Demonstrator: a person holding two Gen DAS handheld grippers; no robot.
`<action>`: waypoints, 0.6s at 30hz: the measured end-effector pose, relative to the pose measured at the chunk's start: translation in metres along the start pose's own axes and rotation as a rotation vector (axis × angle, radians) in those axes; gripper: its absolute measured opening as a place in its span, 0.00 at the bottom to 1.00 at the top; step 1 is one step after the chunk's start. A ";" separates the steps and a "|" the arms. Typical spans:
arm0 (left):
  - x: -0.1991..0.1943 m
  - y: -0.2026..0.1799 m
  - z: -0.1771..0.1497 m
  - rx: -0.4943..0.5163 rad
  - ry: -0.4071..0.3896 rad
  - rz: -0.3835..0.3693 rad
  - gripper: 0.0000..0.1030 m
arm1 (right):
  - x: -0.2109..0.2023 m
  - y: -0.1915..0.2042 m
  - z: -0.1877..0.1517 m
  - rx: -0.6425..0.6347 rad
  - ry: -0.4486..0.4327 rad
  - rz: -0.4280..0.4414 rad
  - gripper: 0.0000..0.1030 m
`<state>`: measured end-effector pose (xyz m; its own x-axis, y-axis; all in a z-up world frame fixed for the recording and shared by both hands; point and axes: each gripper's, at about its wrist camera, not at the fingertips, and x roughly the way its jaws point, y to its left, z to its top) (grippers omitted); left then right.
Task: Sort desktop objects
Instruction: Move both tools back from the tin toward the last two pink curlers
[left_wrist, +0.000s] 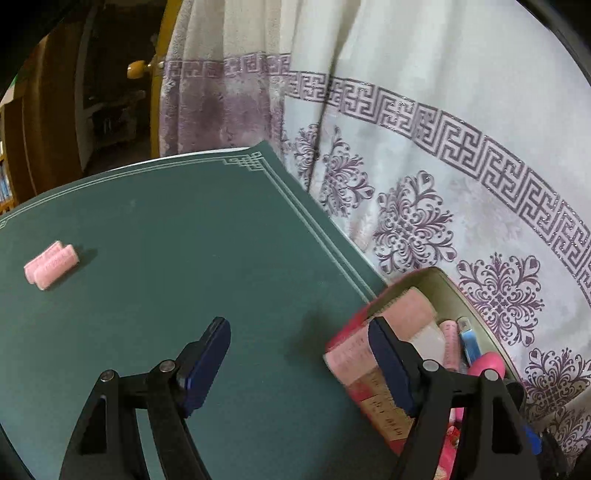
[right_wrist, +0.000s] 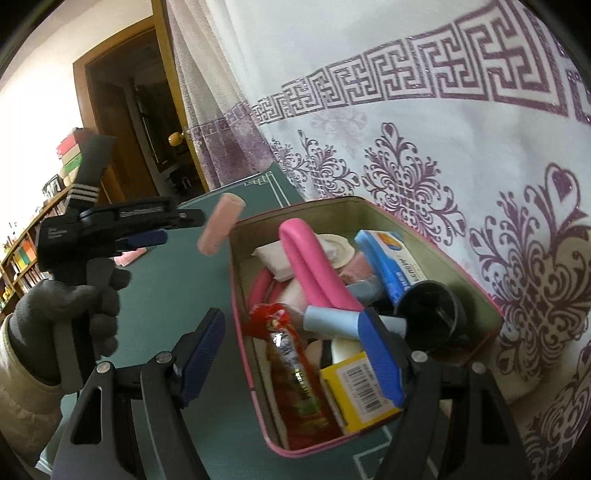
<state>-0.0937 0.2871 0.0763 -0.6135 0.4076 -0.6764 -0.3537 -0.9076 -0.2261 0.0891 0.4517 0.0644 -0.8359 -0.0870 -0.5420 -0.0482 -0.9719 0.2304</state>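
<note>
Two pink rollers (left_wrist: 51, 264) lie side by side on the green counter (left_wrist: 166, 277), well apart from the tin box (right_wrist: 436, 243). A third pink roller (right_wrist: 221, 229) is in the air just beside the box's near-left corner, with nothing holding it. The left hand-held gripper (right_wrist: 155, 236) is next to it, and the left view shows its jaws wide apart. The right hand-held gripper (right_wrist: 295, 354) is also wide open and empty, above the box.

I think the loose roller may strike the rim and bounce back to the counter, or roll off its edge. The box is already crowded, so a new piece may sit on top and slide out.

A yellow carton (right_wrist: 360, 391) shows a barcode. The writing on the blue packet (right_wrist: 391, 266) and the red wrapper (right_wrist: 291, 369) is too blurred to read.
</note>
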 end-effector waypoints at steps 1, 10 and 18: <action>0.001 -0.005 0.001 0.001 -0.001 -0.019 0.77 | -0.001 0.002 0.000 -0.002 -0.002 0.000 0.76; 0.027 -0.050 -0.019 0.116 0.083 -0.078 0.77 | -0.007 -0.003 -0.001 0.014 -0.014 -0.021 0.76; 0.018 -0.049 -0.018 0.117 0.057 -0.079 0.77 | -0.007 -0.010 -0.001 0.031 -0.012 -0.021 0.76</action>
<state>-0.0744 0.3373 0.0626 -0.5408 0.4675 -0.6993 -0.4808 -0.8539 -0.1991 0.0963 0.4623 0.0649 -0.8410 -0.0642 -0.5372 -0.0824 -0.9662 0.2444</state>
